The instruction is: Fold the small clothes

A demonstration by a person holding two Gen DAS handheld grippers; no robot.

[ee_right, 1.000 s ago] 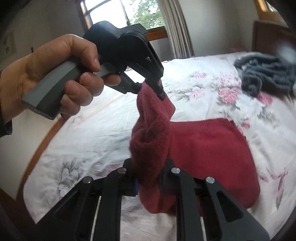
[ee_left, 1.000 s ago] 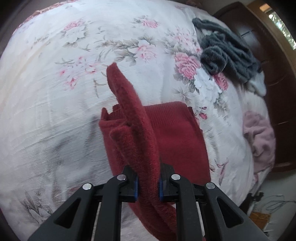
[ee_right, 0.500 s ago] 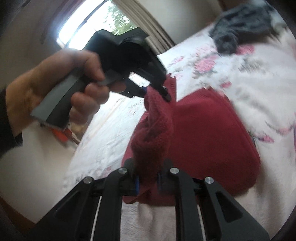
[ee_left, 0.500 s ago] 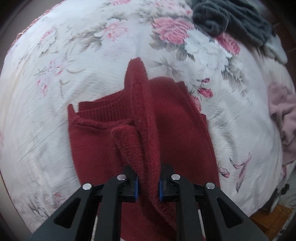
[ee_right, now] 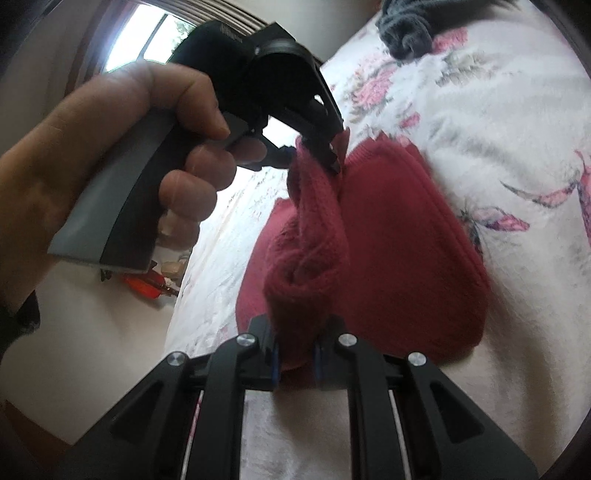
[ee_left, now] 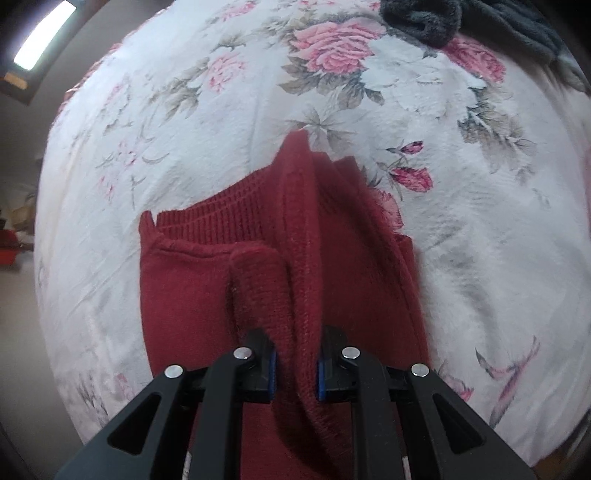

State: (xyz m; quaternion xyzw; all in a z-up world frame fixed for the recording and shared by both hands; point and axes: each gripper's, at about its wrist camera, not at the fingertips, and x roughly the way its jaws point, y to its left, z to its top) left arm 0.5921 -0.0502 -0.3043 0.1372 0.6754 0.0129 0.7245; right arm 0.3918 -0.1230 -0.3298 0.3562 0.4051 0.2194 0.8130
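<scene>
Dark red knit sweater point(ee_left: 207, 295) lies partly folded on the floral bedspread point(ee_left: 184, 122), its ribbed hem toward the far side. Left gripper point(ee_left: 295, 363) has its fingers clamped on a raised strip of the sweater, likely a sleeve, that runs up from the body. Right gripper point(ee_right: 294, 360) pinches the other end of that strip. A hand point(ee_right: 110, 166) holds the left gripper's handle. Grey knitwear point(ee_left: 436, 18) sits well apart at the bedspread's far edge.
</scene>
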